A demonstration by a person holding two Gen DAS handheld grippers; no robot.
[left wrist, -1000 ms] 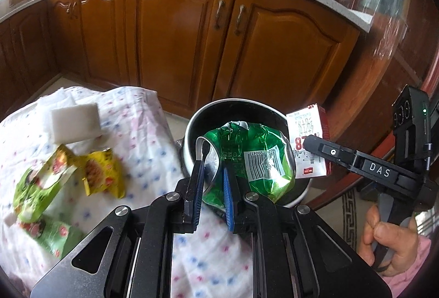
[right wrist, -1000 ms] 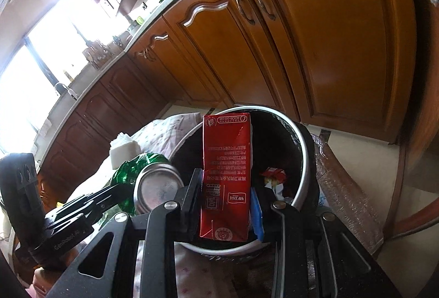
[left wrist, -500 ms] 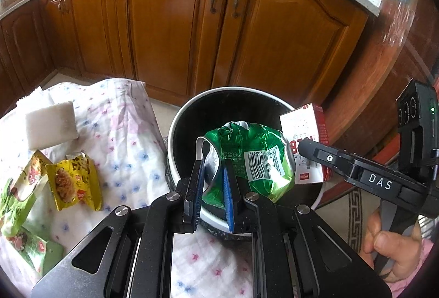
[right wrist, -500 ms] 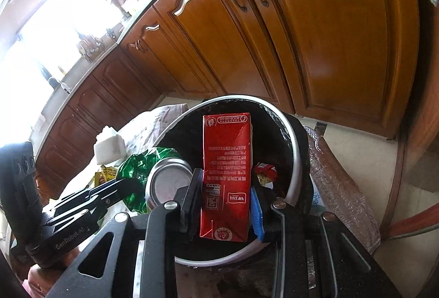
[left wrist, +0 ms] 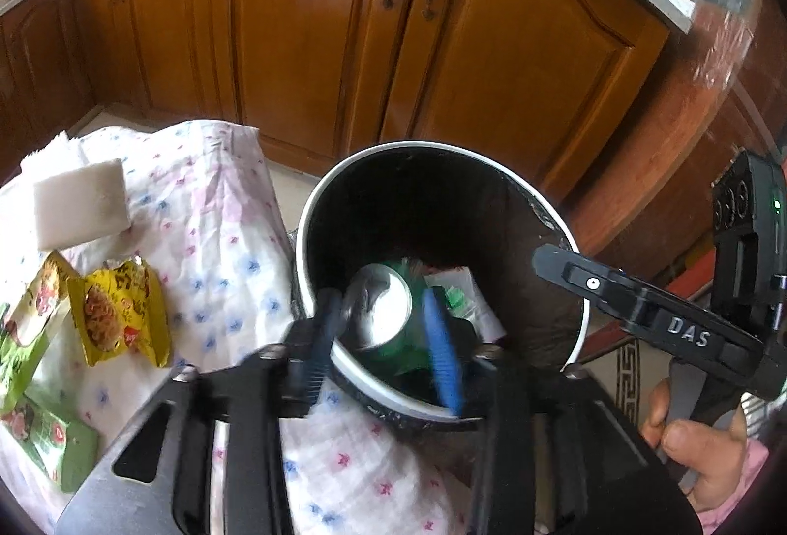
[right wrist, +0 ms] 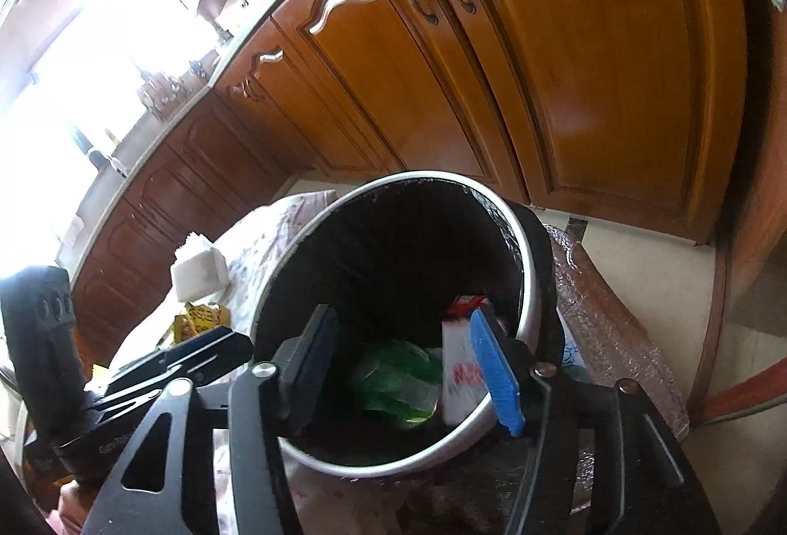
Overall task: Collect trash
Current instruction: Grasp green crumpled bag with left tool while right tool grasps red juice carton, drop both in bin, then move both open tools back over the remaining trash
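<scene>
A black trash bin with a white rim (left wrist: 497, 166) (right wrist: 521, 249) stands beside the table. My left gripper (left wrist: 388, 338) is open over the bin's near rim; the green foil bag (left wrist: 378, 313) is falling loose between its fingers into the bin. My right gripper (right wrist: 408, 362) is open over the bin; the red and white carton (right wrist: 460, 367) and the green bag (right wrist: 398, 377) lie loose inside. A yellow noodle wrapper (left wrist: 123, 313) and green wrappers (left wrist: 29, 362) lie on the floral tablecloth (left wrist: 221, 239).
A white foam block (left wrist: 81, 203) (right wrist: 199, 271) sits at the table's far left. Brown kitchen cabinets (left wrist: 319, 18) stand behind the bin. The right gripper's body and the hand holding it (left wrist: 688, 446) show at right in the left wrist view.
Both grippers opened. The green bag dropped from the left gripper and the red carton dropped from the right gripper, both into the bin.
</scene>
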